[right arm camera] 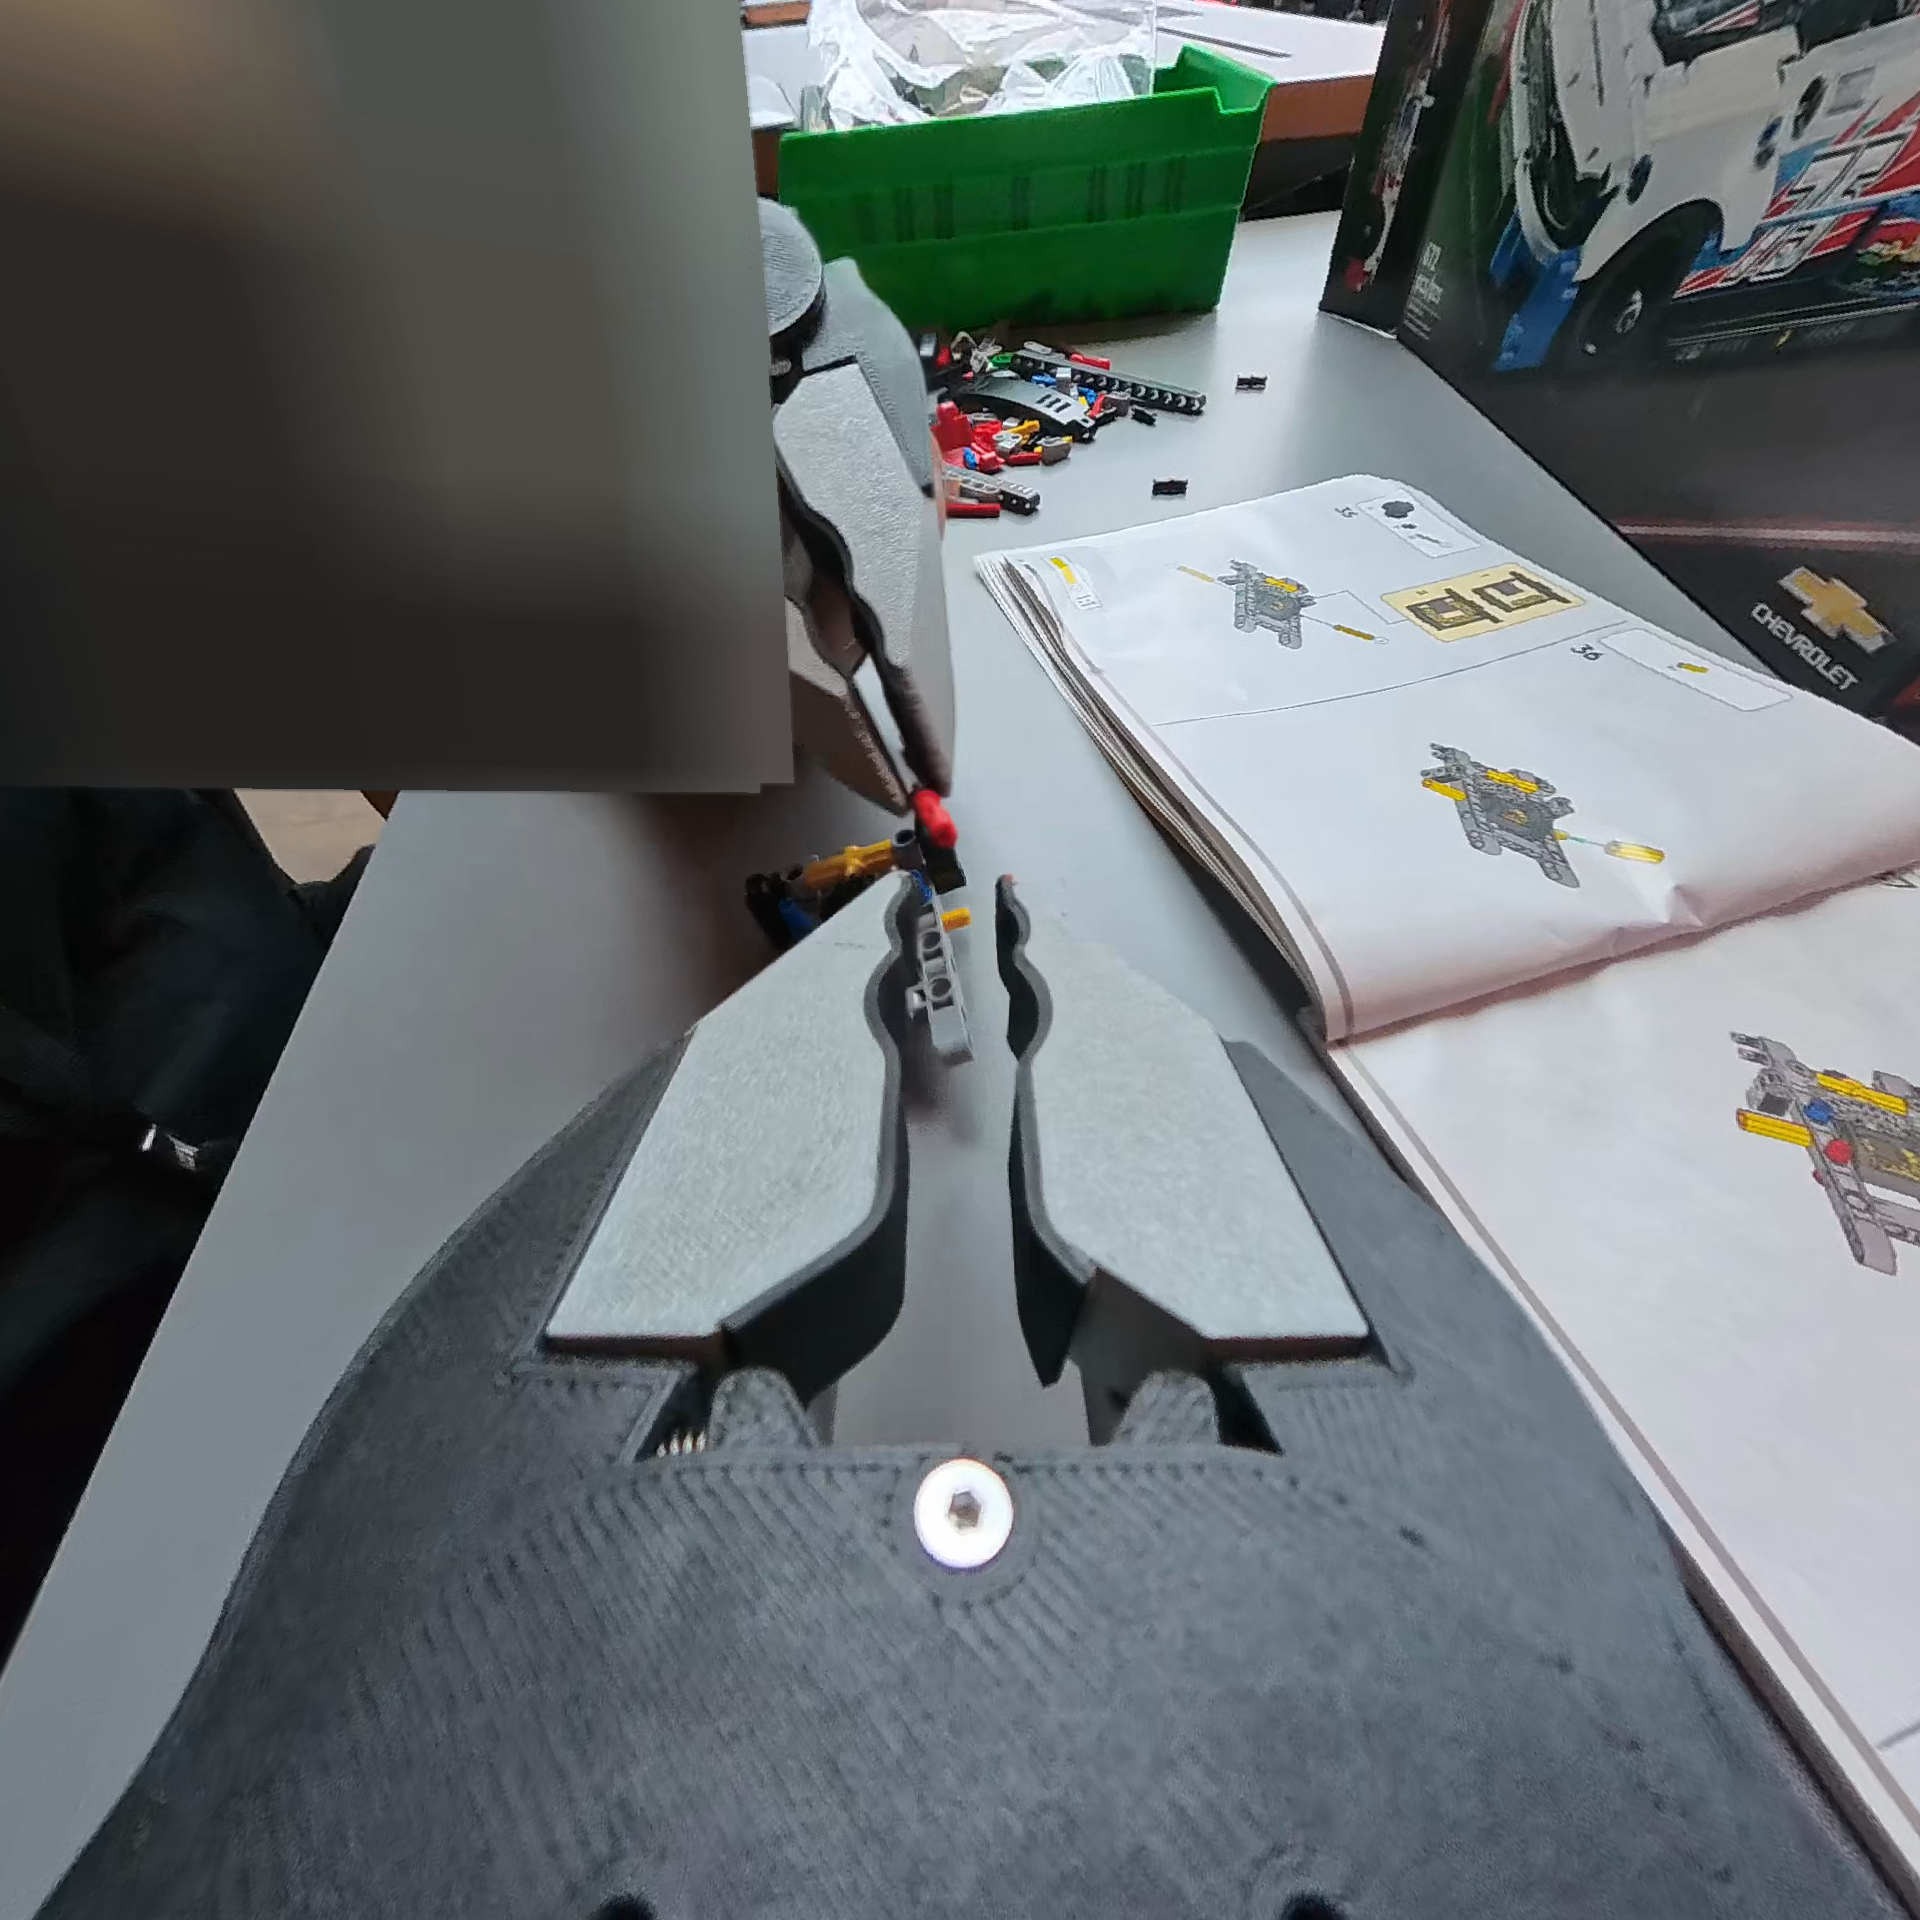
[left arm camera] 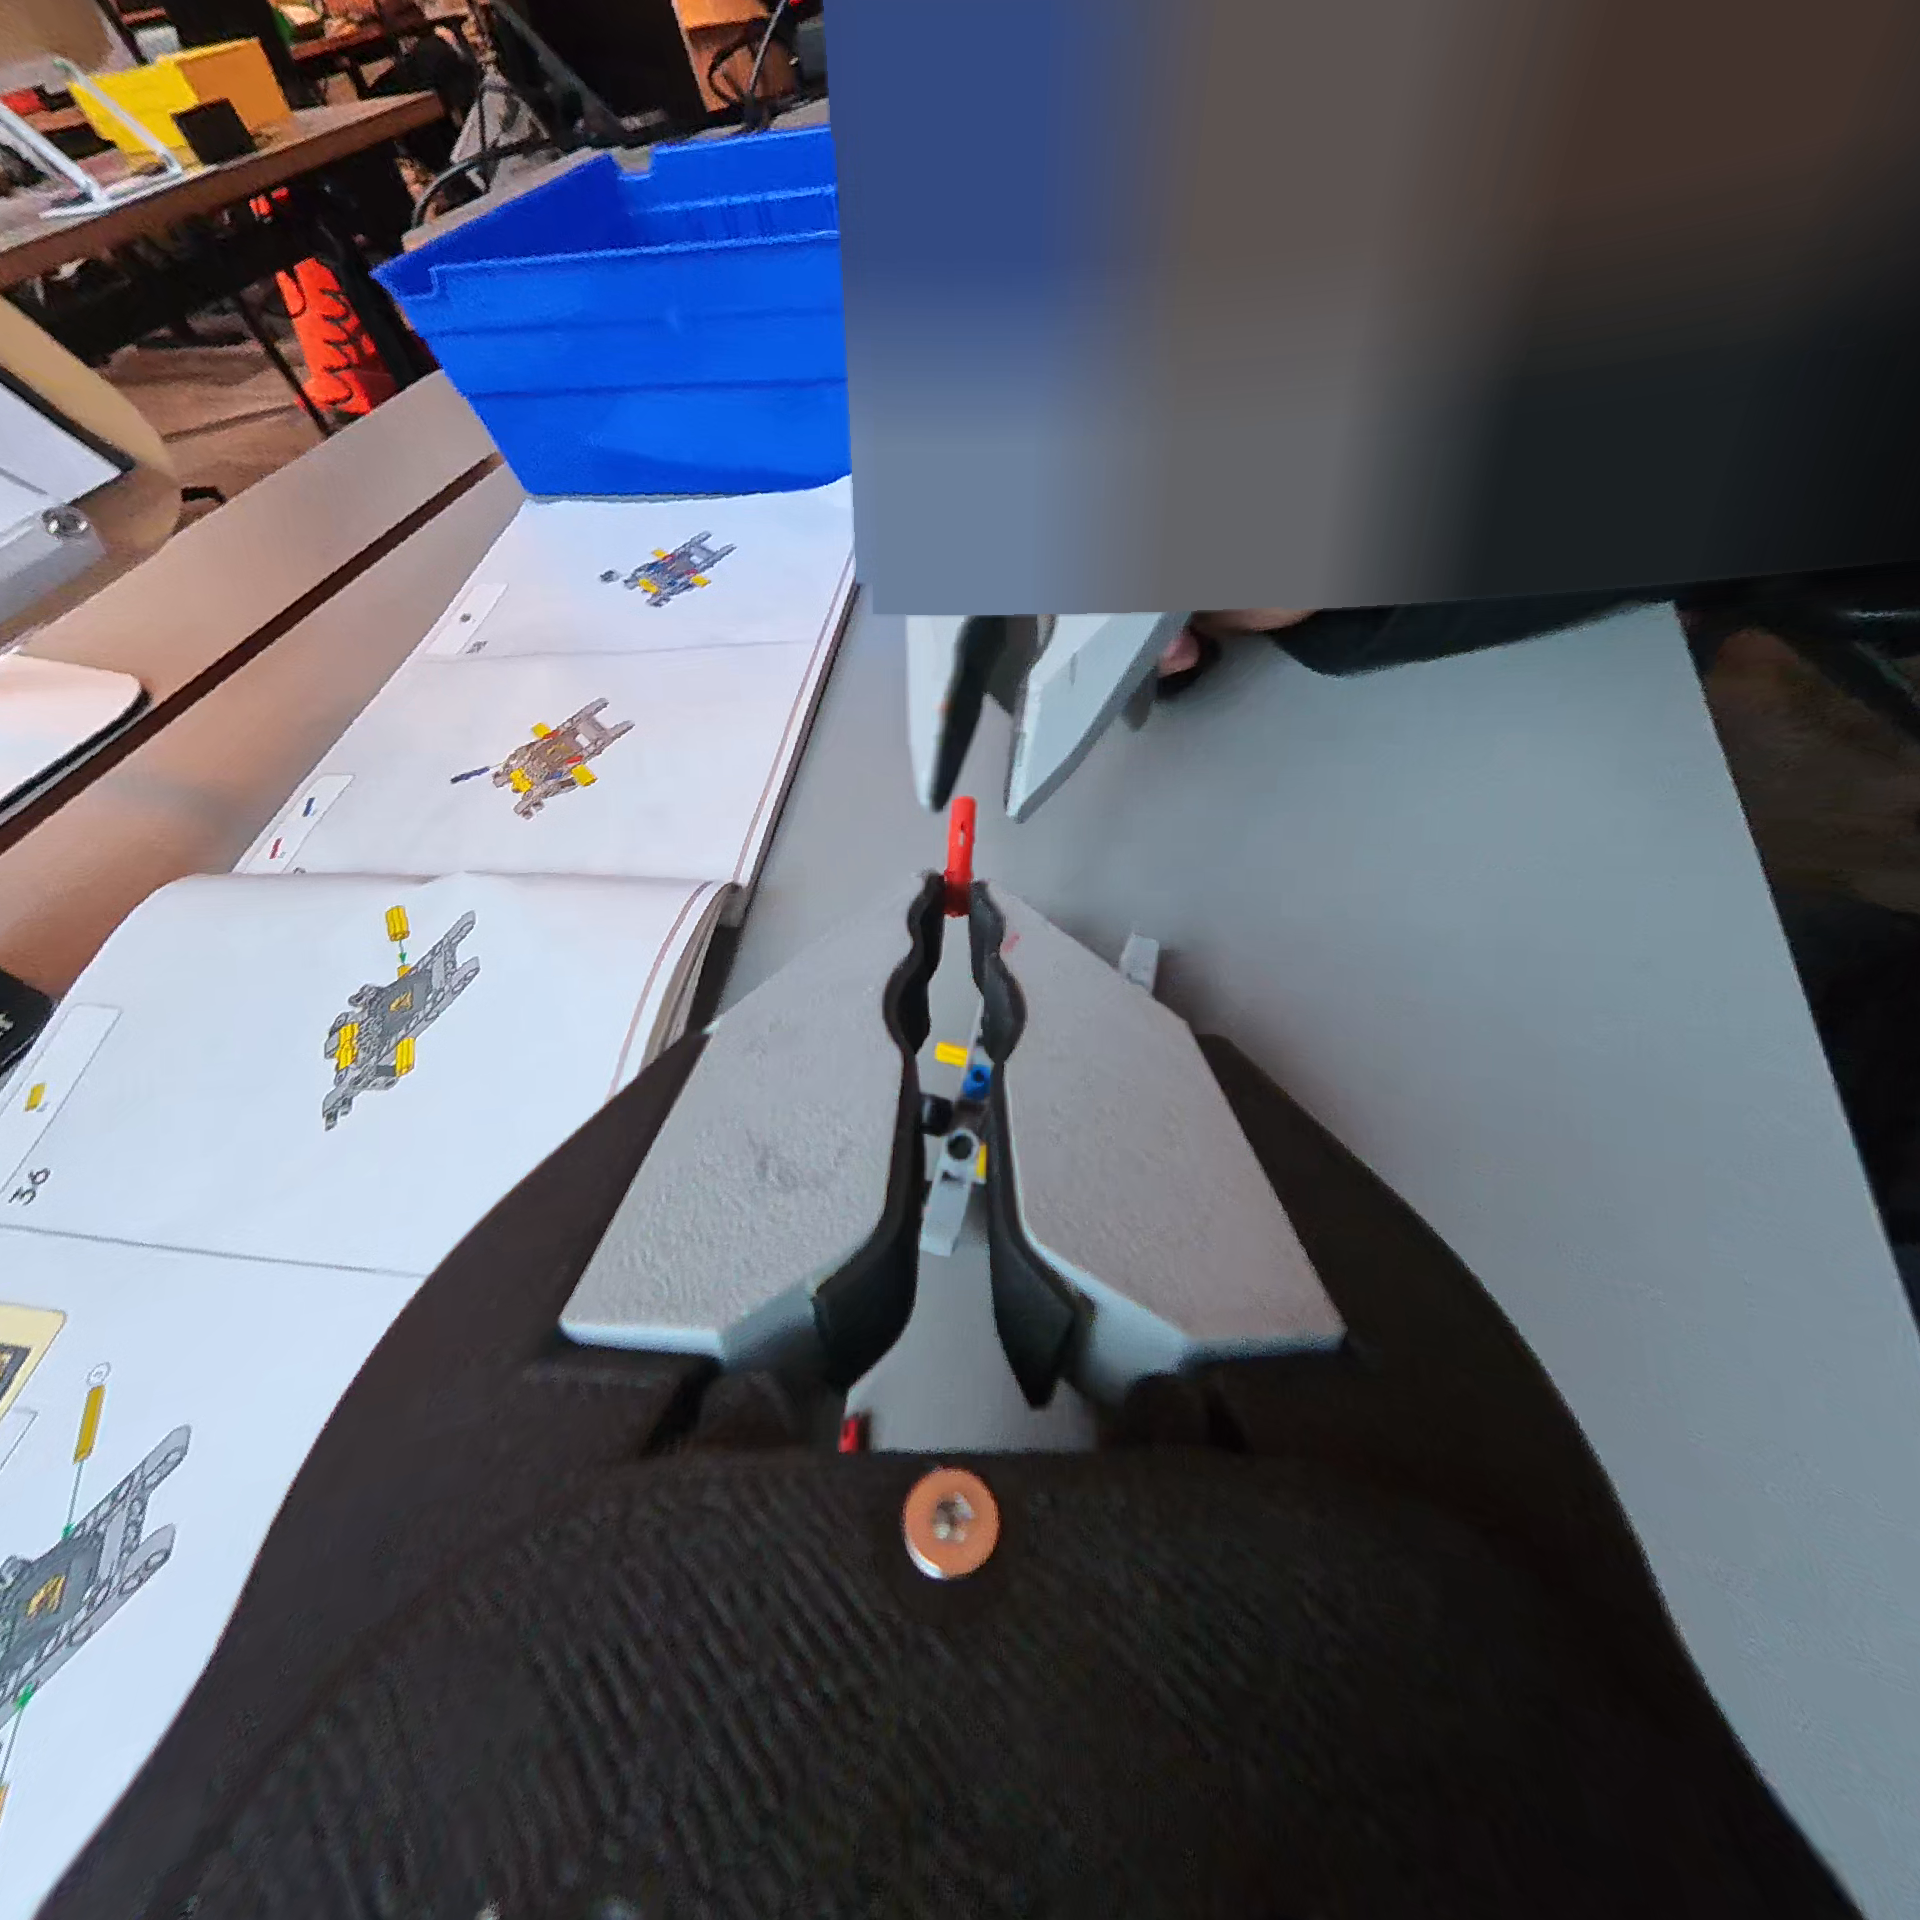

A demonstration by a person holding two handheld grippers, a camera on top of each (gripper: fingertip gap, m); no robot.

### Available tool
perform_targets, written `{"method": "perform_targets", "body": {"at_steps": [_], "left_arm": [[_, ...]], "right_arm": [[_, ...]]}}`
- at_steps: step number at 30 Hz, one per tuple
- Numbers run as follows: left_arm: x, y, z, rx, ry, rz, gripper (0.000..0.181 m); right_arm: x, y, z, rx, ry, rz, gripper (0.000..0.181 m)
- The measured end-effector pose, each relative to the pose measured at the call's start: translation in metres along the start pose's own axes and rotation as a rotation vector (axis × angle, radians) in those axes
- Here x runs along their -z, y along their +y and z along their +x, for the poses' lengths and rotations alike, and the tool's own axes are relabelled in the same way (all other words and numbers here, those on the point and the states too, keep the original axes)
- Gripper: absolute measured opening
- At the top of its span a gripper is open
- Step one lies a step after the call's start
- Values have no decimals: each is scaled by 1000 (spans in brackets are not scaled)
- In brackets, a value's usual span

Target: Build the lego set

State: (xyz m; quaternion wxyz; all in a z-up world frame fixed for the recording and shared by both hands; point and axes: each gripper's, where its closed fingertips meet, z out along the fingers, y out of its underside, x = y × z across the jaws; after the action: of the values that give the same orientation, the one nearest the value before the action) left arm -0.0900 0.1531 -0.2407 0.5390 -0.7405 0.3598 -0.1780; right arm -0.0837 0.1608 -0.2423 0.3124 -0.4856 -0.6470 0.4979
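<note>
My left claw (left arm camera: 957, 902) pinches a red pin (left arm camera: 961, 836) at its tips, above the grey frame (right arm camera: 940, 971) on the table (right arm camera: 582, 987). My right claw (right arm camera: 951, 888) gapes empty around the frame. I'd clamp that first, then press the pin straight in.

Grey textured claw fingers (left arm camera: 790, 1132), wavy black pads, ribbed, seemingly 3D-printed black body, central screw (left arm camera: 950, 1523).

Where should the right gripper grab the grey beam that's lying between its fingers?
Judging from the right wrist view, close the open right gripper across the grey beam's long flat sides, coming straight along its length. It is narrow and already lies lengthwise between the fingers, away from its yellow pin.
</note>
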Motion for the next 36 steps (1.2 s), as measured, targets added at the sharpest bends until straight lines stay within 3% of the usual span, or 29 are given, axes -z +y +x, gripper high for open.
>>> {"method": "perform_targets", "body": {"at_steps": [5,14,30,36], "left_arm": [[-3,-1,11,-40,37,-4,2],[-2,-3,12,-17,54,12,2],[-2,-3,12,-23,49,9,2],[-3,6,-3,36,-2,-33,2]], "right_arm": [[-1,-2,-7,-12,-49,15,13],[-5,3,-15,55,-57,-25,0],[-4,0,-14,49,-51,-8,0],[-1,-1,-6,17,-26,6,7]]}}
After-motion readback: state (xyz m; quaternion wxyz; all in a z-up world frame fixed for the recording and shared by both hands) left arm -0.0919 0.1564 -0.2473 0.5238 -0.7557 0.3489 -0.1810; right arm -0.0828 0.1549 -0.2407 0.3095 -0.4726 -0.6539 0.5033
